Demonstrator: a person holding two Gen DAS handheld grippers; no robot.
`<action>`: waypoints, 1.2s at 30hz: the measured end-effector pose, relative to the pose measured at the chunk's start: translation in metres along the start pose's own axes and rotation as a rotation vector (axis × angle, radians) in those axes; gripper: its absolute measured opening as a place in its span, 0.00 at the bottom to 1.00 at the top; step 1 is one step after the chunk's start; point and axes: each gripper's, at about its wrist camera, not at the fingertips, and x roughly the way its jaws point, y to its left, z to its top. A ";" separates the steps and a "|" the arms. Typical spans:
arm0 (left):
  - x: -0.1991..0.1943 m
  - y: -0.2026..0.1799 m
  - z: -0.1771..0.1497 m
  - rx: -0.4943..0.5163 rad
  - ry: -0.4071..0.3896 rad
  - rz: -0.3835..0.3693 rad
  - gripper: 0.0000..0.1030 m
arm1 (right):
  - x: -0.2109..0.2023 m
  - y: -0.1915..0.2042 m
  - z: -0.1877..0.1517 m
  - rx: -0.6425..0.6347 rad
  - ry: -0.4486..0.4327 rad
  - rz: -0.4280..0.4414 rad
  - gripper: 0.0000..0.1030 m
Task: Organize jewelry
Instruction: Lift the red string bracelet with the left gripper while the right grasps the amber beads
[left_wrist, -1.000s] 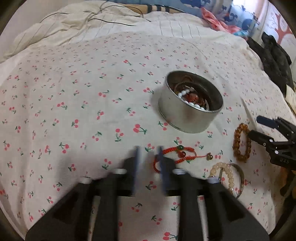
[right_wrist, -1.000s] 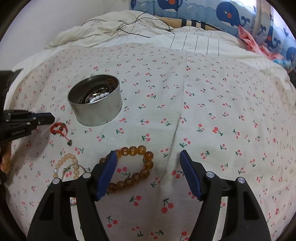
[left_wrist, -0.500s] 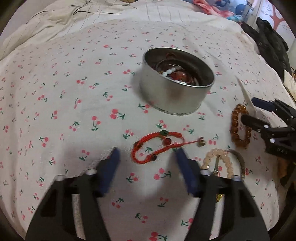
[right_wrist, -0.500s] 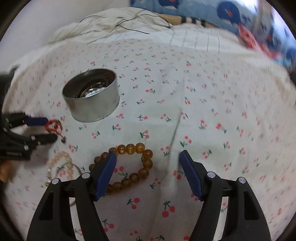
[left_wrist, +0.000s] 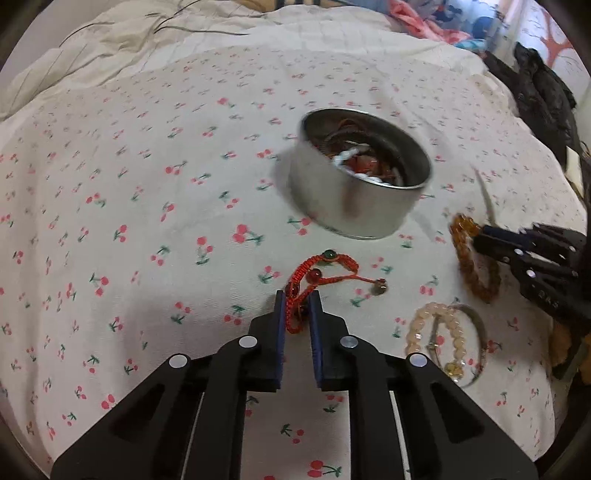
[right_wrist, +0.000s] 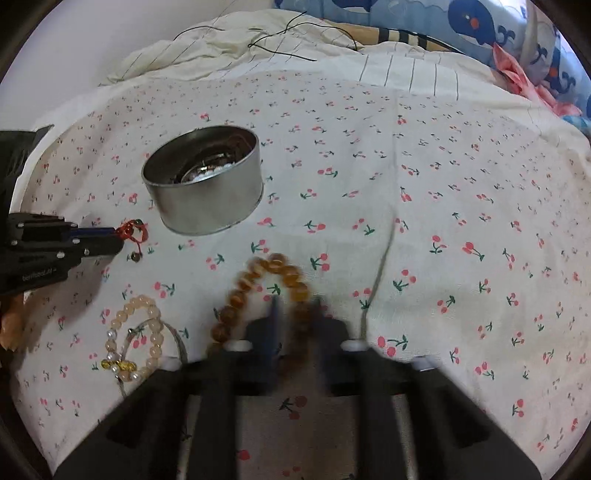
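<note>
A round metal tin (left_wrist: 360, 192) holding several pieces of jewelry stands on the cherry-print bedsheet; it also shows in the right wrist view (right_wrist: 205, 188). My left gripper (left_wrist: 298, 301) is shut on the near end of a red cord bracelet (left_wrist: 325, 271), seen from the right wrist view (right_wrist: 133, 230). My right gripper (right_wrist: 295, 314) is shut on the near side of an amber bead bracelet (right_wrist: 266, 273), also visible in the left wrist view (left_wrist: 471, 266). A pale bead bracelet with a thin bangle (left_wrist: 443, 336) lies on the sheet between the two grippers (right_wrist: 138, 339).
A rumpled cream quilt with black cables (right_wrist: 258, 40) lies at the back of the bed. Whale-print pillows (right_wrist: 476, 26) and pink cloth are at the back right. Dark clothing (left_wrist: 543, 92) is piled at the bed's right edge.
Both grippers were open around their bracelets half a second ago and have closed: the left on the red cord bracelet, the right on the amber bead bracelet. Both views are motion-blurred.
</note>
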 end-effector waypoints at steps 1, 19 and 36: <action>0.000 0.002 0.000 -0.013 0.004 -0.004 0.16 | -0.001 -0.001 0.001 0.005 -0.002 0.007 0.13; 0.001 0.000 -0.002 -0.004 -0.020 -0.010 0.11 | -0.009 0.000 0.001 0.027 -0.037 0.059 0.12; 0.009 0.004 -0.006 0.000 0.008 0.009 0.30 | 0.002 0.015 -0.004 -0.042 0.008 0.035 0.12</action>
